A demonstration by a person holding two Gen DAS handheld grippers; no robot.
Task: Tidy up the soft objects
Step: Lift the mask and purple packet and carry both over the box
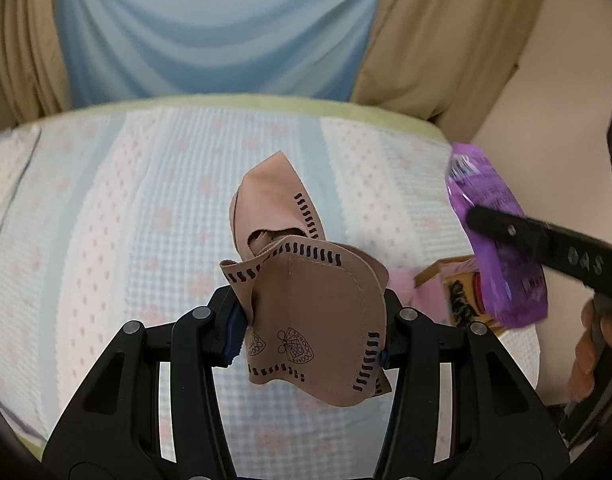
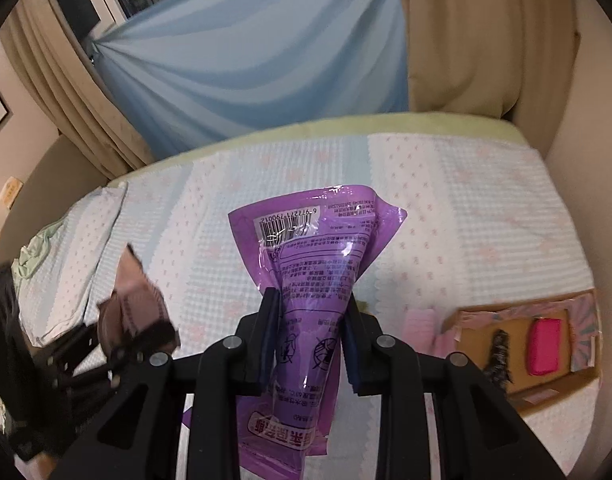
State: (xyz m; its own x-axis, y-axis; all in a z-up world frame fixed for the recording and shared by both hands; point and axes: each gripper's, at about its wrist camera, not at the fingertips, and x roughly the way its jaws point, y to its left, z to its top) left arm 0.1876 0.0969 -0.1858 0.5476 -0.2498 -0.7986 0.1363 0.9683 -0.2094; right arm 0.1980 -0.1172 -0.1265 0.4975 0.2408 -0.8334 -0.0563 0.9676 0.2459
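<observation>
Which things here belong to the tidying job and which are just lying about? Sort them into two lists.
Job:
- tan printed fabric piece, clamped in the left gripper
- purple plastic packet, clamped in the right gripper
- shallow cardboard box

Lying about:
- blue drape
- beige curtains
- pale green cloth

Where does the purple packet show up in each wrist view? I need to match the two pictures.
Left wrist view: the purple packet is at the right edge, pinched by the right gripper that reaches in from the right.
Right wrist view: the packet fills the centre, clamped between the right gripper's fingers.
Shared landmark: the cardboard tray on the bed, just beyond the packet.
</observation>
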